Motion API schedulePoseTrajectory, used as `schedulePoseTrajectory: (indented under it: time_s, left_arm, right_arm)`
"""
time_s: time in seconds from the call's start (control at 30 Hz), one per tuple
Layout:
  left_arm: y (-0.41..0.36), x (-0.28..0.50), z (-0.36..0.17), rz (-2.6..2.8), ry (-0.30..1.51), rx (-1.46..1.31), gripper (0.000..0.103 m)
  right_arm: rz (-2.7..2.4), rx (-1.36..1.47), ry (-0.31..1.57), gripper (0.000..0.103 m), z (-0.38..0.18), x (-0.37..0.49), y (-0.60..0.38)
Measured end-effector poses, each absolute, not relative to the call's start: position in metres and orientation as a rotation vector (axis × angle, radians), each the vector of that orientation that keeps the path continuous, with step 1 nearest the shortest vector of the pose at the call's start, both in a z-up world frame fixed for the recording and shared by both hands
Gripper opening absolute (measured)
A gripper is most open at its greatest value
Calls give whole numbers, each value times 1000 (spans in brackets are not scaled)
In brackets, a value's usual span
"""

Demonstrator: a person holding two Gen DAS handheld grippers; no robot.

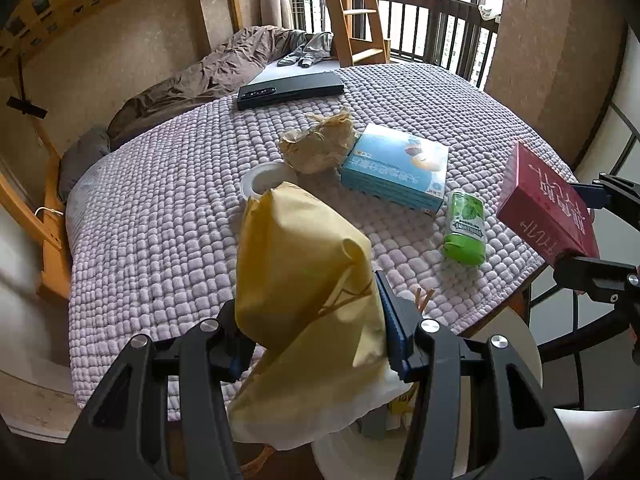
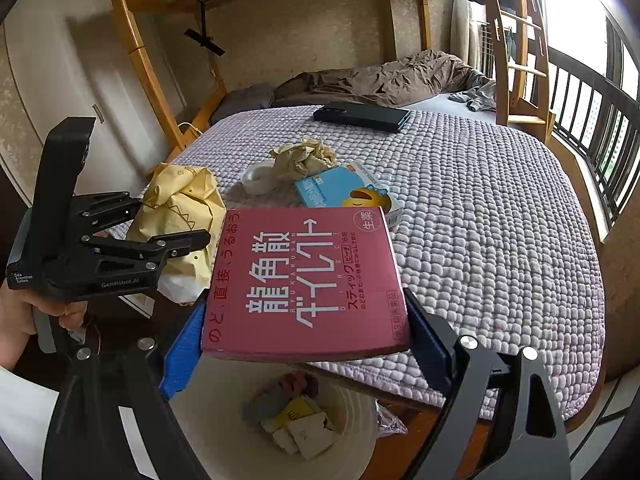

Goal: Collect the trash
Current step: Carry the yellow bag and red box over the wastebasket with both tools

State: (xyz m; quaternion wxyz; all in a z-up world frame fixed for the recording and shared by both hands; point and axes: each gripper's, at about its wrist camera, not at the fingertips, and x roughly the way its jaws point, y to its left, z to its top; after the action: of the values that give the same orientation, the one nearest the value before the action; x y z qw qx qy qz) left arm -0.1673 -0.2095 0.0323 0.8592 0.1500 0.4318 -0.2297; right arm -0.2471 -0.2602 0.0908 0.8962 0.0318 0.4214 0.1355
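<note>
Both grippers loaded at the edge of the quilted table.

Left wrist view: the left gripper (image 1: 316, 340) clamps a yellow paper bag (image 1: 304, 280) over the table (image 1: 160, 240) edge; a crumpled wrapper (image 1: 318, 146), blue box (image 1: 396, 168) and green canister (image 1: 465, 226) lie on the quilt. Right wrist view: the right gripper (image 2: 304, 344) pinches a red box (image 2: 304, 284) flat, directly above the white bin (image 2: 224, 420) holding scraps.

wooden bunk bed (image 2: 132, 40) | quilted lilac cover (image 1: 160, 220) | daylit railed window (image 1: 432, 20)
</note>
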Motion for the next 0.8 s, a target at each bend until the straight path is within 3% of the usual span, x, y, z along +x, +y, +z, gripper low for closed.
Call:
schedulePoseTrajectory:
  time_s: [0.8]
  left_arm:
    - [-210, -187, 30, -528, 925, 347, 53]
  right_arm:
    - [330, 87, 902, 87, 91, -269, -255]
